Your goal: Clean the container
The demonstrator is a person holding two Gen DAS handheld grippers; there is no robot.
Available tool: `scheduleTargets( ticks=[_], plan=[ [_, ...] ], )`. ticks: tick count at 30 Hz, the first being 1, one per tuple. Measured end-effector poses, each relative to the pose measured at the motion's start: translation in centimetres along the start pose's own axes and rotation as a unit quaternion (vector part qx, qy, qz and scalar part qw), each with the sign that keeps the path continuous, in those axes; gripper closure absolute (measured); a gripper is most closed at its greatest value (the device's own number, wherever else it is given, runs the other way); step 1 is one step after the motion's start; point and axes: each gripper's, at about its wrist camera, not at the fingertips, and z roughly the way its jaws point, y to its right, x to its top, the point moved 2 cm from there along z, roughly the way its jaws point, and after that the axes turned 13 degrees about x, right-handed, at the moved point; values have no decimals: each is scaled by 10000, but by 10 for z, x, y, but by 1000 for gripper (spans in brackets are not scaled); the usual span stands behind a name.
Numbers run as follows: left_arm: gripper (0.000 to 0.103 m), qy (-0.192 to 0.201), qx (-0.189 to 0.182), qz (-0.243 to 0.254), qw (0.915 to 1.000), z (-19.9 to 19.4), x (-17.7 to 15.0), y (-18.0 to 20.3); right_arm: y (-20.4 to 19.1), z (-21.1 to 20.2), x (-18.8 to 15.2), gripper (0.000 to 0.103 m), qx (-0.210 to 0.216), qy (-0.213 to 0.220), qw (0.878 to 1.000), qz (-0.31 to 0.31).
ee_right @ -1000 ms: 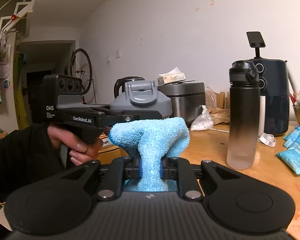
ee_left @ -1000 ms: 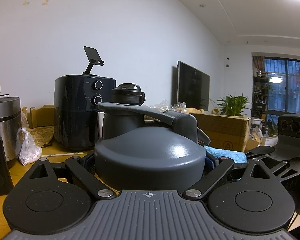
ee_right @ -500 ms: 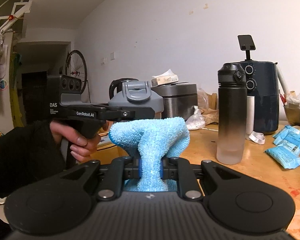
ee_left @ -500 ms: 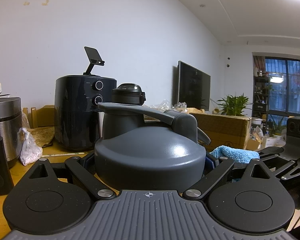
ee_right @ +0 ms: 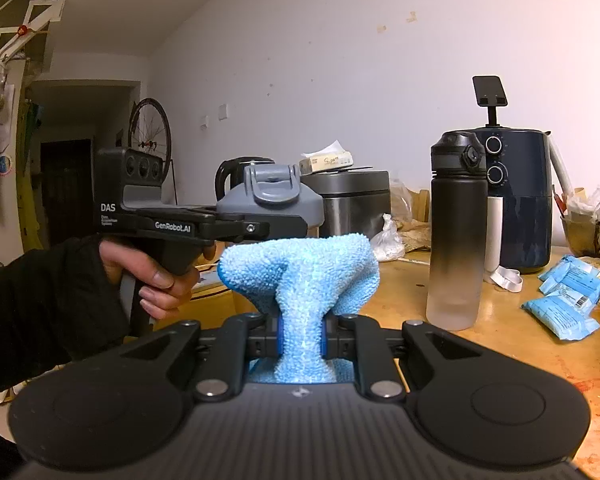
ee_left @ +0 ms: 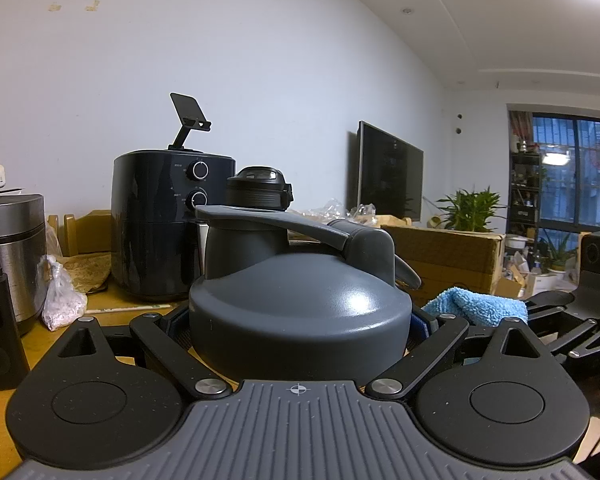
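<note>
Left gripper [ee_left: 300, 320]: closed around the grey container [ee_left: 300, 312], held up off the bench [ee_right: 500, 320], its flip lid shut.
Right gripper [ee_right: 300, 340]: clamped on the bunched blue cloth [ee_right: 300, 276], just beside the container.
Slip risk: a hard wipe could probably twist the smooth, rounded container out of the pads.
Cloth risk: dragging may pull the cloth free.
Bump risk: a wide swing could topple the black bottle [ee_right: 456, 232] standing near the cloth.
</note>
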Motion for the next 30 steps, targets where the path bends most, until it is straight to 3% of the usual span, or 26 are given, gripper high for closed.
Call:
scheduleTargets(
  ticks=[17, 20, 30],
  plan=[
    [6, -17, 151, -13, 9999, -1, 1, 2, 0, 0, -5, 92, -43, -75, 10000, -28],
    [0, -19, 267, -20, 9996, -1, 1, 3, 1, 0, -6, 92, -50, -72, 10000, -11],
    [0, 44, 508, -110, 9986, -5, 3, 8, 4, -2, -9, 92, -91, -72, 9999, 33]
  ],
)
